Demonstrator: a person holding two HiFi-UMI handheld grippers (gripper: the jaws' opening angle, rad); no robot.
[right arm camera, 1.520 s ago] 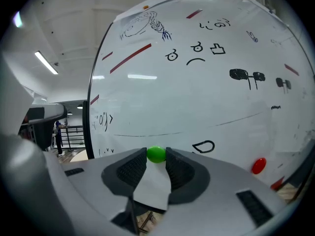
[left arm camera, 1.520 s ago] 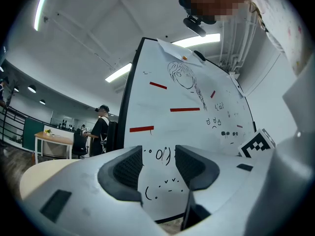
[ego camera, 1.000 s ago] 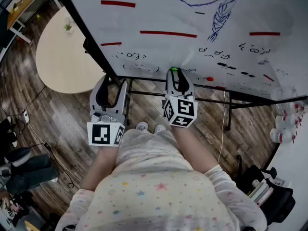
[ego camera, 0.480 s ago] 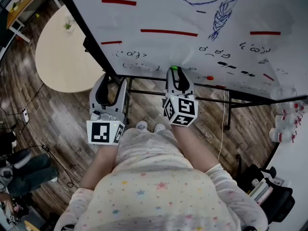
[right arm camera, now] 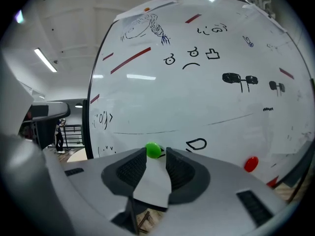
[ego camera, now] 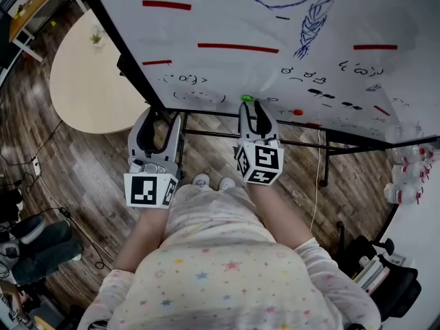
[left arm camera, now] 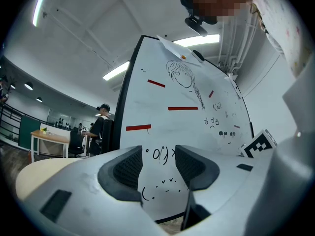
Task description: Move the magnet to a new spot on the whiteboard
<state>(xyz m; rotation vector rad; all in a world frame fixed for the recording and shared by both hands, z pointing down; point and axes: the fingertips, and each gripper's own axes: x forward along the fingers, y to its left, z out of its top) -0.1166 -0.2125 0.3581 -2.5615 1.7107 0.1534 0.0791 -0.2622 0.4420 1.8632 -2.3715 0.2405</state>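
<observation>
The whiteboard carries red bars, a blue drawing and black doodles. A small green magnet sits at the board's lower edge, between the tips of my right gripper. In the right gripper view the green magnet lies against the whiteboard, and the right gripper is shut narrowly on it. A red magnet sticks to the board further right, the same red magnet in the head view. My left gripper hangs open and empty to the left, facing the whiteboard.
The board's black stand runs below its lower edge over a wooden floor. A round beige table stands to the left. White bottles crowd a surface at the right edge. A person sits at a distant desk.
My right gripper has edged slightly forward toward the board with the green magnet at its tips. The left gripper has stayed where it was.
</observation>
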